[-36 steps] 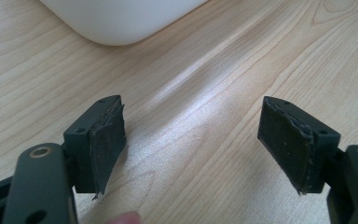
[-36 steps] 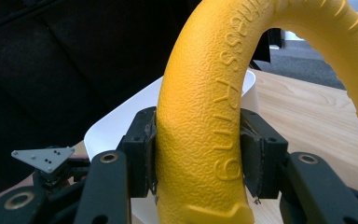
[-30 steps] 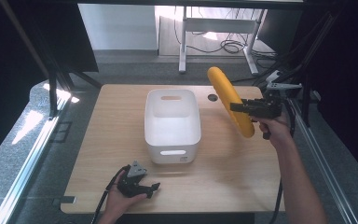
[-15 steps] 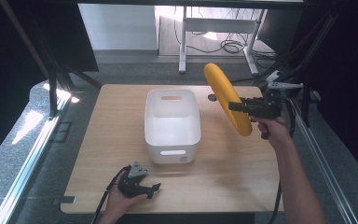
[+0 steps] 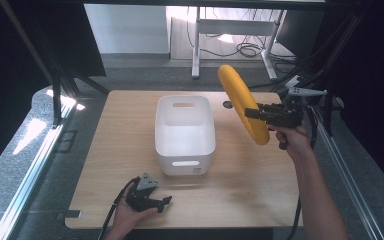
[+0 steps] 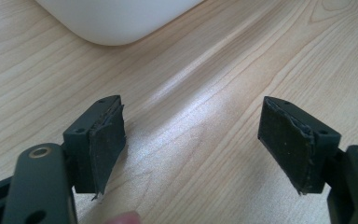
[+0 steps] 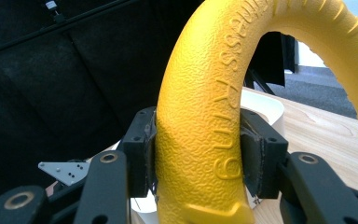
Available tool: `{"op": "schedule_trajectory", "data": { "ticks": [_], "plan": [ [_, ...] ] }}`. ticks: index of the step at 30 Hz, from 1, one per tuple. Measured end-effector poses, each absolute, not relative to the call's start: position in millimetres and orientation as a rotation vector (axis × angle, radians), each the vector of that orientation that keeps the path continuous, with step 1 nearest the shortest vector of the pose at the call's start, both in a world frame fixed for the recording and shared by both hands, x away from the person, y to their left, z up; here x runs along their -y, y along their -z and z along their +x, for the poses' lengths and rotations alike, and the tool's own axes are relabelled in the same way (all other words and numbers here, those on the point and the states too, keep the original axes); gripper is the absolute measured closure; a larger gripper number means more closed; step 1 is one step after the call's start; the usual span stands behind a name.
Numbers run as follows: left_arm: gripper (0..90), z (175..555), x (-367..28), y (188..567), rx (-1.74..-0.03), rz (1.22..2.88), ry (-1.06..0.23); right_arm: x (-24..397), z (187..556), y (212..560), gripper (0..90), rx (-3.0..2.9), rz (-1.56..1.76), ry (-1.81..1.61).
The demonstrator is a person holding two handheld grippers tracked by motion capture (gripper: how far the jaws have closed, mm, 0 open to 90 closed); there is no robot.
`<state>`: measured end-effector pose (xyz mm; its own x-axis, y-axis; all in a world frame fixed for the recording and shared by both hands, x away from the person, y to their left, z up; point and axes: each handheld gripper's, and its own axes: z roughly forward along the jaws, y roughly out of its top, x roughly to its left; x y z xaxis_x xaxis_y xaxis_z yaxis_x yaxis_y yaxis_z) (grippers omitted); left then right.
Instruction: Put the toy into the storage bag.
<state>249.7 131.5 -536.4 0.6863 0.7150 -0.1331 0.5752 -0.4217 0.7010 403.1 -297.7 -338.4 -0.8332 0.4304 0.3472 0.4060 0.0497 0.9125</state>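
Note:
A yellow textured ring (image 5: pixel 232 85) hangs in the air, tilted on edge, just right of the white plastic bin (image 5: pixel 158 131). My right gripper (image 5: pixel 250 114) is shut on the ring's lower arc, and both pads press its sides in the right gripper view (image 7: pixel 198 149). The ring (image 7: pixel 205 84) has raised lettering, and the bin's rim (image 7: pixel 266 105) lies behind it. My left gripper (image 5: pixel 164 201) rests near the table's front edge, in front of the bin. Its jaws stand wide open over bare wood (image 6: pixel 193 144), with a corner of the bin (image 6: pixel 116 18) ahead.
The light wooden table (image 5: pixel 120 130) has bare room left and right of the bin. A small round cable hole (image 5: pixel 227 104) sits behind the ring. Black frame posts (image 5: pixel 55 95) stand off the left edge, and another desk's legs (image 5: pixel 196 45) and floor cables (image 5: pixel 240 47) lie beyond.
The right gripper and the ring have drifted slightly left, towards the bin. The left gripper has stayed where it was.

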Motion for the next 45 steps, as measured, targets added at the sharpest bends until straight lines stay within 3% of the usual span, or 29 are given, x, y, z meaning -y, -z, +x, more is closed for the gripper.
{"op": "schedule_trajectory", "data": {
  "ticks": [45],
  "plan": [
    [23.1,250,-130,538,-0.976,2.157,-0.232,257,366,291,52.3,-2.16,0.651,-2.103]
  ]
}}
